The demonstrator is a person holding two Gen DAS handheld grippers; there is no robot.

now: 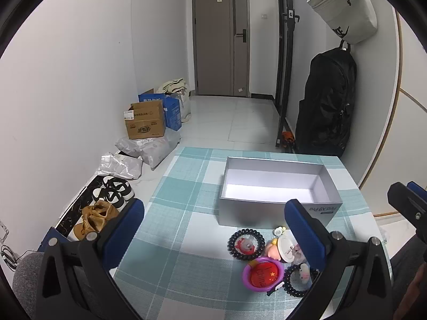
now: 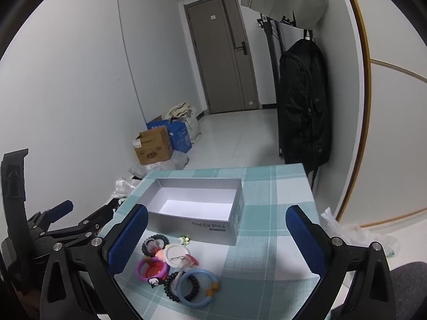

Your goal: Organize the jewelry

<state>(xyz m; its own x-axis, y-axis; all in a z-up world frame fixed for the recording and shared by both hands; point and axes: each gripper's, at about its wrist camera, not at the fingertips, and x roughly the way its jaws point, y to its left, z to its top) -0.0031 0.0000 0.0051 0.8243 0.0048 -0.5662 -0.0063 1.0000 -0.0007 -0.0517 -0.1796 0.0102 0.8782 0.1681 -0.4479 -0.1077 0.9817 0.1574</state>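
An open, empty silver box (image 1: 277,186) stands on the teal checked tablecloth (image 1: 186,213); it also shows in the right wrist view (image 2: 197,213). In front of it lies a pile of jewelry: a black beaded bracelet (image 1: 245,244), a purple ring around a red badge (image 1: 263,274), a white badge (image 2: 176,253), a second black bracelet (image 1: 297,280) and a light blue ring (image 2: 197,289). My left gripper (image 1: 213,229) is open and empty above the pile's left side. My right gripper (image 2: 217,234) is open and empty above the pile.
Cardboard and blue boxes (image 1: 149,118), plastic parcels (image 1: 144,146) and shoes (image 1: 106,202) lie on the floor left of the table. A black backpack (image 1: 327,101) hangs on the wall behind the table. A closed door (image 1: 220,40) is at the back.
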